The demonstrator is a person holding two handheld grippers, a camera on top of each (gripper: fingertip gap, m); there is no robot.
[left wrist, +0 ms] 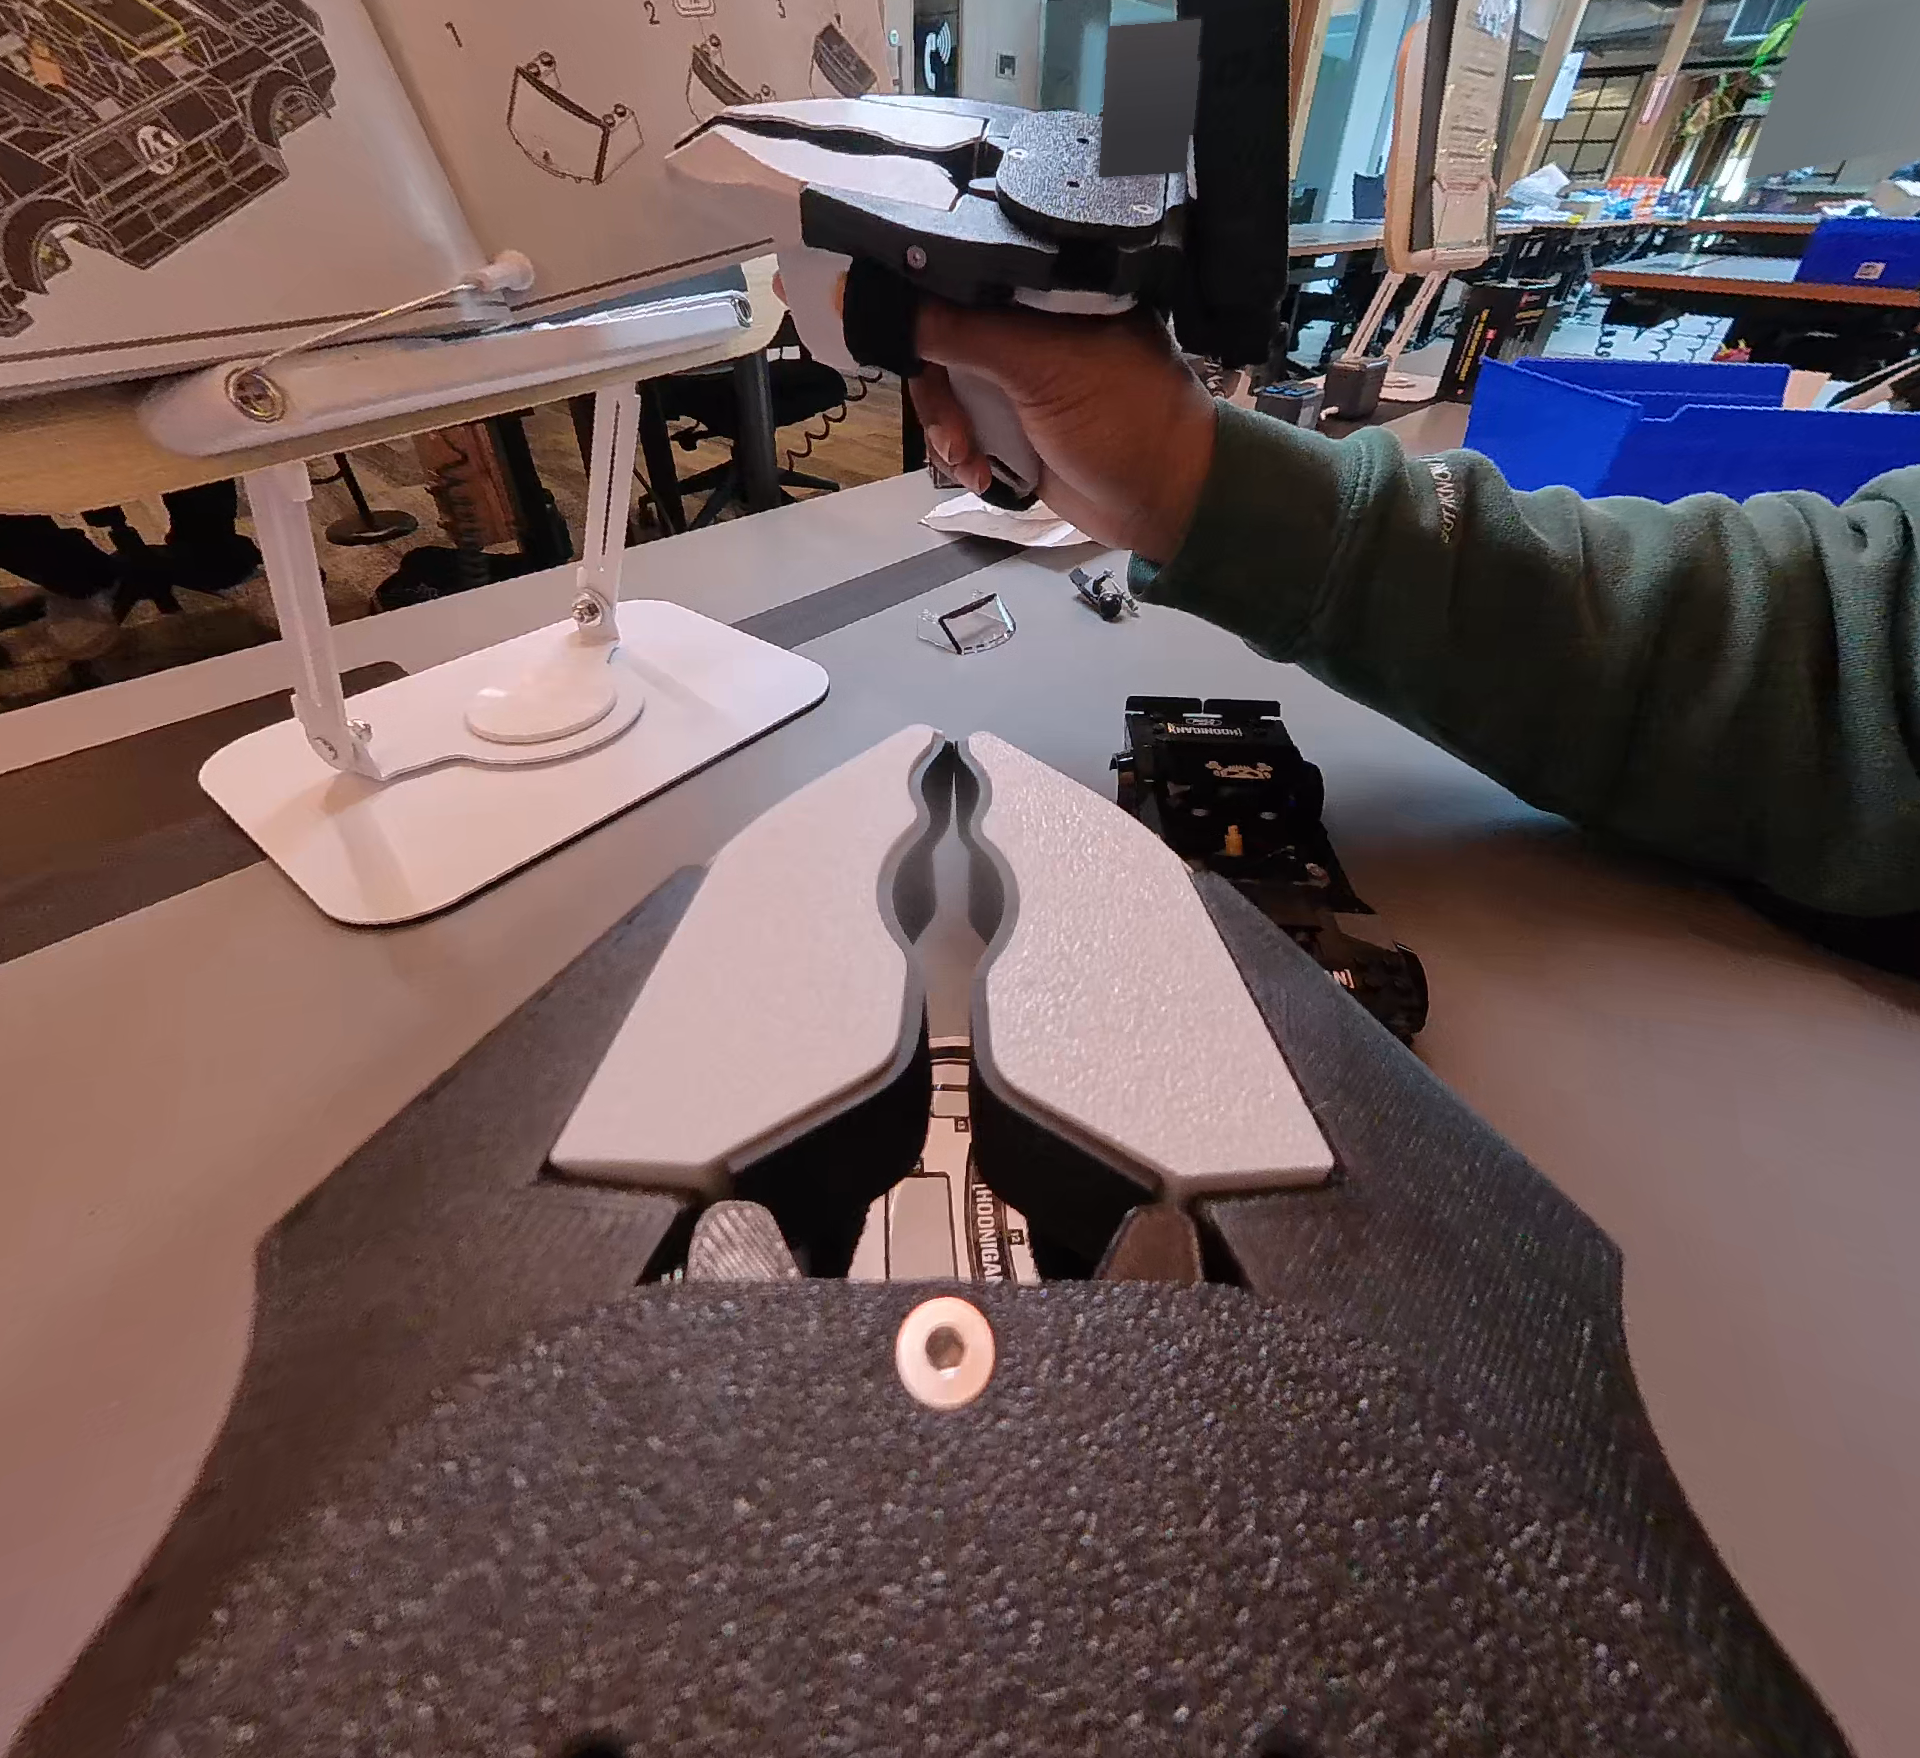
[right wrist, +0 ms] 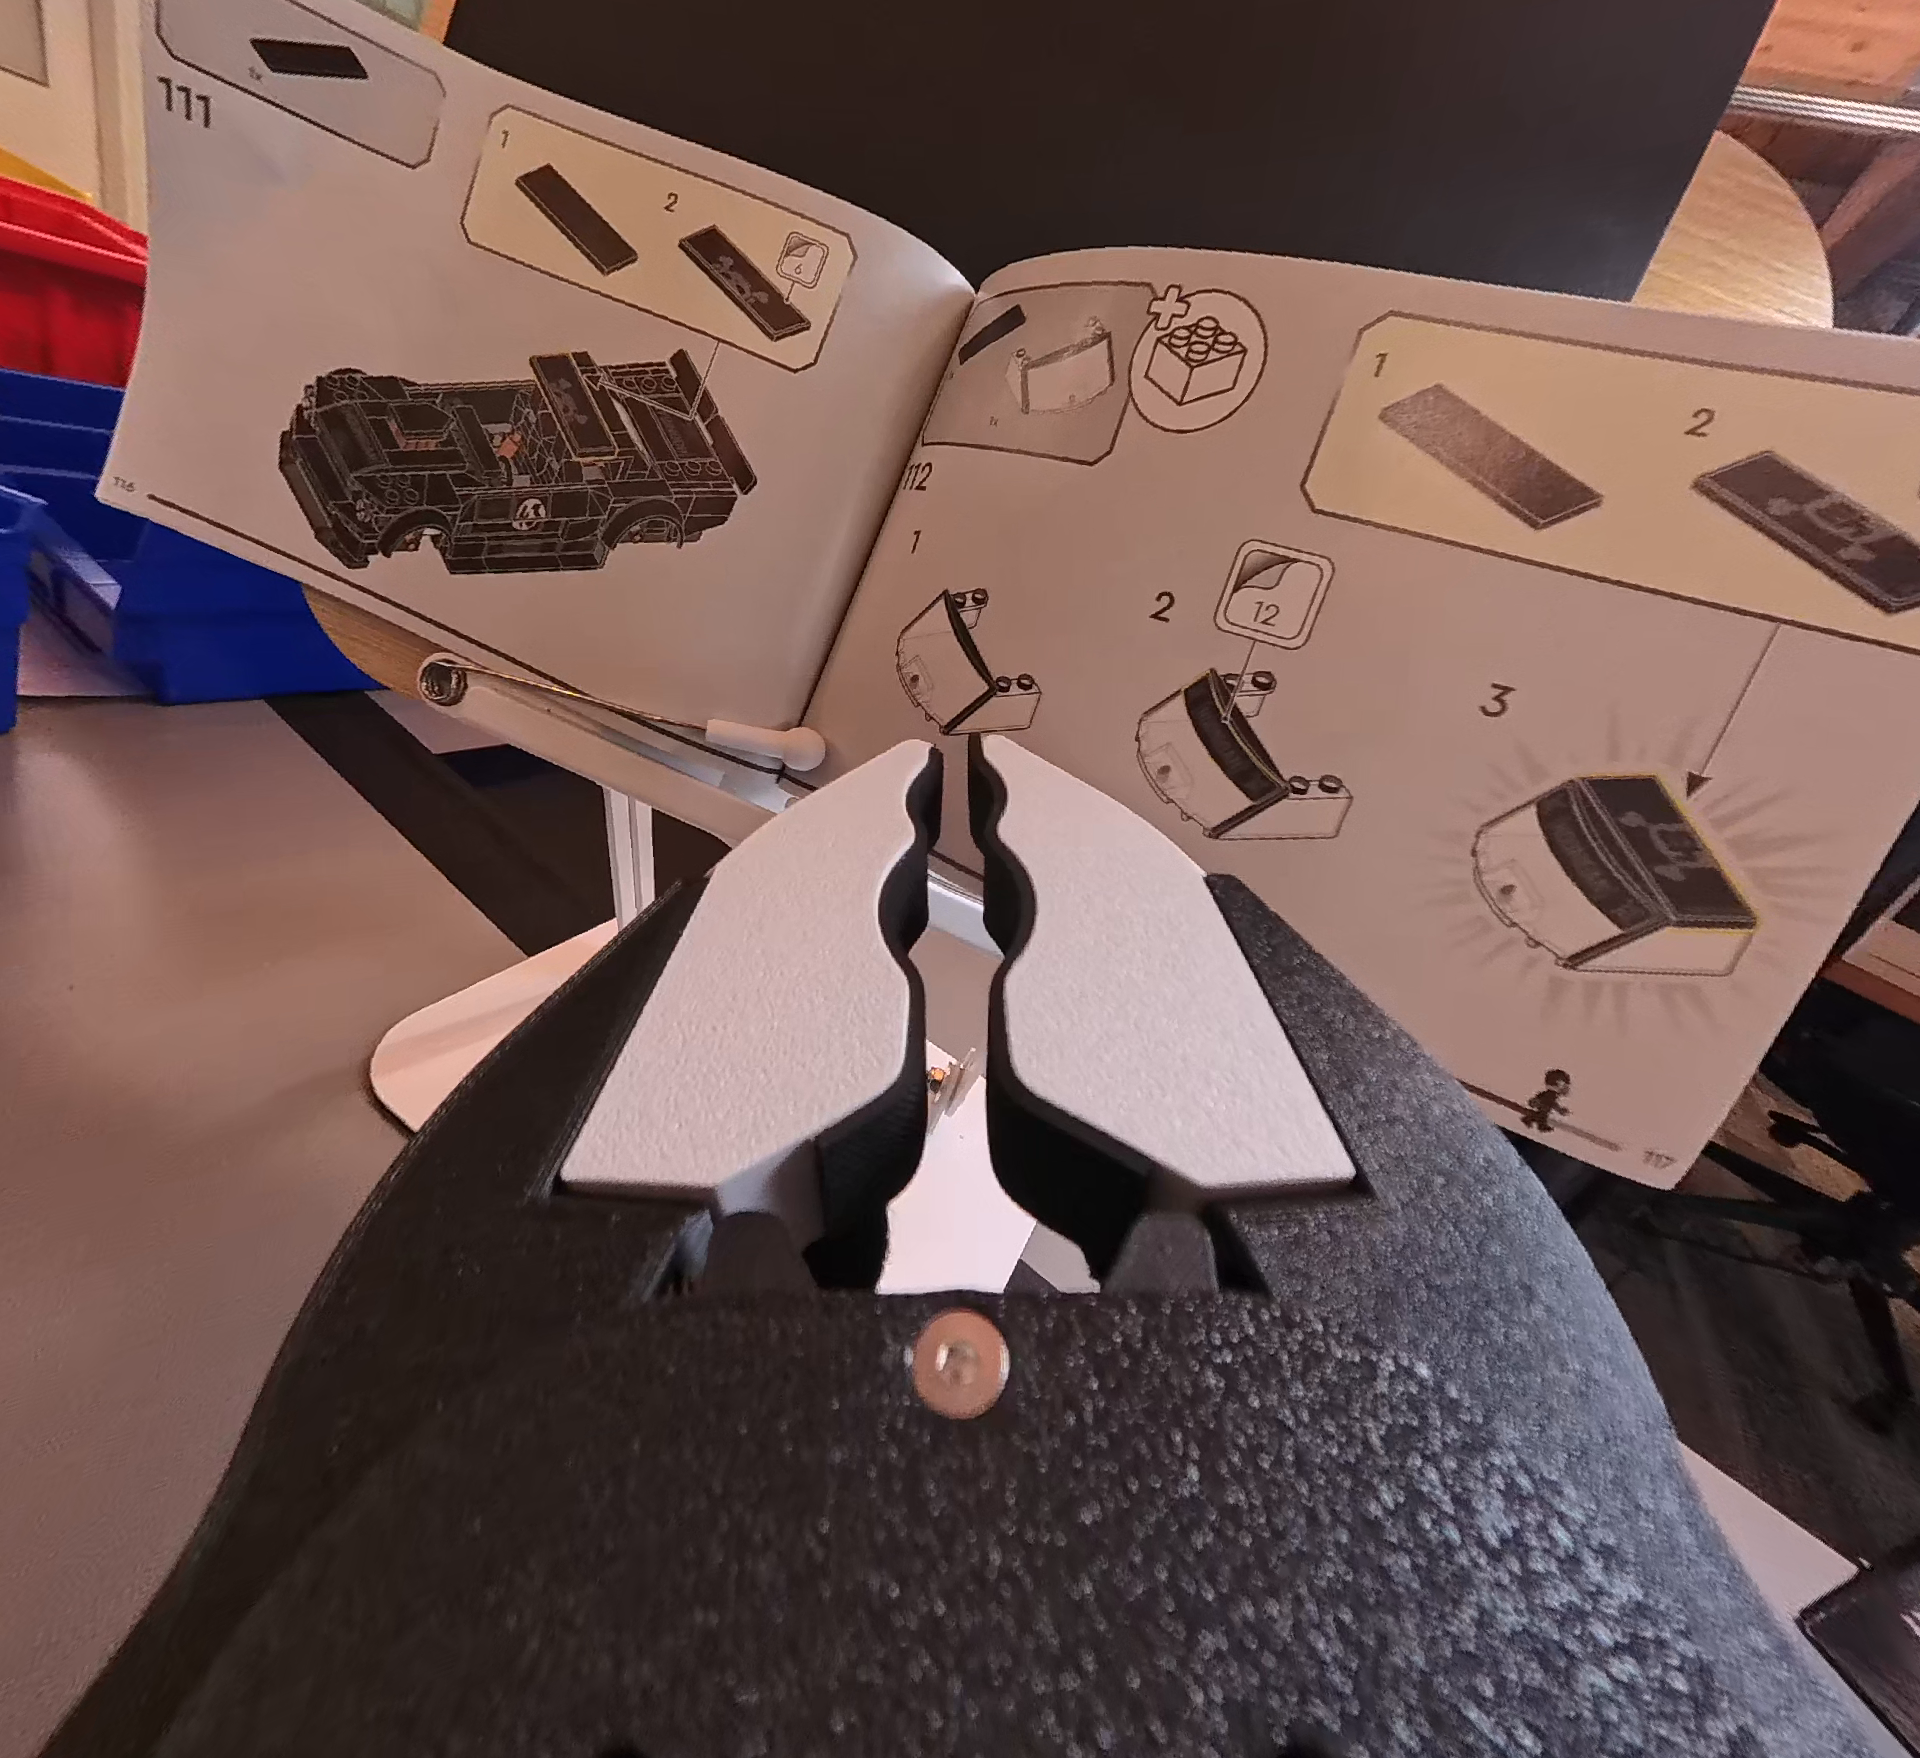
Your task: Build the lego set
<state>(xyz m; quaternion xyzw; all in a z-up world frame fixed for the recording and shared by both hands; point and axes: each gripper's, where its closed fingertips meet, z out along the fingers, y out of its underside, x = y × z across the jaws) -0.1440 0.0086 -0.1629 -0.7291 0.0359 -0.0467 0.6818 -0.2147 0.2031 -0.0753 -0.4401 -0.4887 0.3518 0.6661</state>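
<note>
- Left wrist view: the left gripper (left wrist: 954, 758) is hovering low over the grey table (left wrist: 260, 1137), its fingers pressed together on nothing, and the black lego car (left wrist: 1236, 815) is sitting just beside its tips. The car is bearing printed lettering, left unquoted.
- Right wrist view: the right gripper (right wrist: 954, 758), tips slightly parted and empty, is pointing at the instruction booklet (right wrist: 1351, 669), probably so its pages can be consulted; the white stand (right wrist: 623, 877) is propping it up. Numbered steps are showing.

You are looking at white-faced fingers (left wrist: 800, 960) on a speckled black gripper body (left wrist: 935, 1521), a black lego car (left wrist: 1236, 815) beside them, a white book stand (left wrist: 499, 773) on the grey table (left wrist: 312, 1137), a green sleeve (left wrist: 1558, 628), and blue bins (right wrist: 208, 628) under a red bin (right wrist: 62, 274).
</note>
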